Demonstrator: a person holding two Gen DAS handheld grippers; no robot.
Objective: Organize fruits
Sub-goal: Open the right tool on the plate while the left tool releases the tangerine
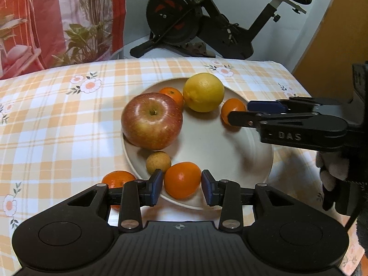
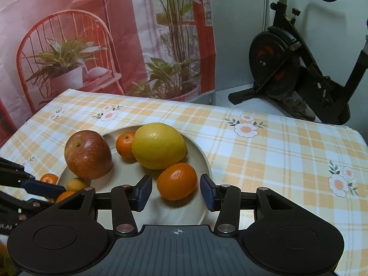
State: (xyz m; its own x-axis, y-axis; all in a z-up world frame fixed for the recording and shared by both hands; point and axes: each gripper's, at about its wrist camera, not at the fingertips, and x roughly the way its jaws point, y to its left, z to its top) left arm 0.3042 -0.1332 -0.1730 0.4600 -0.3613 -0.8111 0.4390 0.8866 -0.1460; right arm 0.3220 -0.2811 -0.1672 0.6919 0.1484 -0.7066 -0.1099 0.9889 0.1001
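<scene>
Here, both hands work over one plate
Plate: a pale round plate sits on the checked bench, carrying an apple, a lemon, a small tan fruit and several mandarins
Left gripper: the left gripper straddles the near mandarin at the plate's front rim; a gap shows on each side, so the pads are not pressing and nothing is held
Right gripper: the right gripper stands partly open around the right-hand mandarin, just beside the lemon; clear gaps either side, no grip
Stray fruit: one mandarin on the cloth lies off the plate, just beside its left rim
Stage: judged as two mandarins freshly set down, with the stray one still to collect
Risk, rolling: a finger brushing a round mandarin on withdrawal could send it over the low rim
Risk, crowding: the apple hangs over the plate's left edge; a knock from the stray fruit's arrival might tip it off
Risk, collision: both tools share a small space and could clash
</scene>
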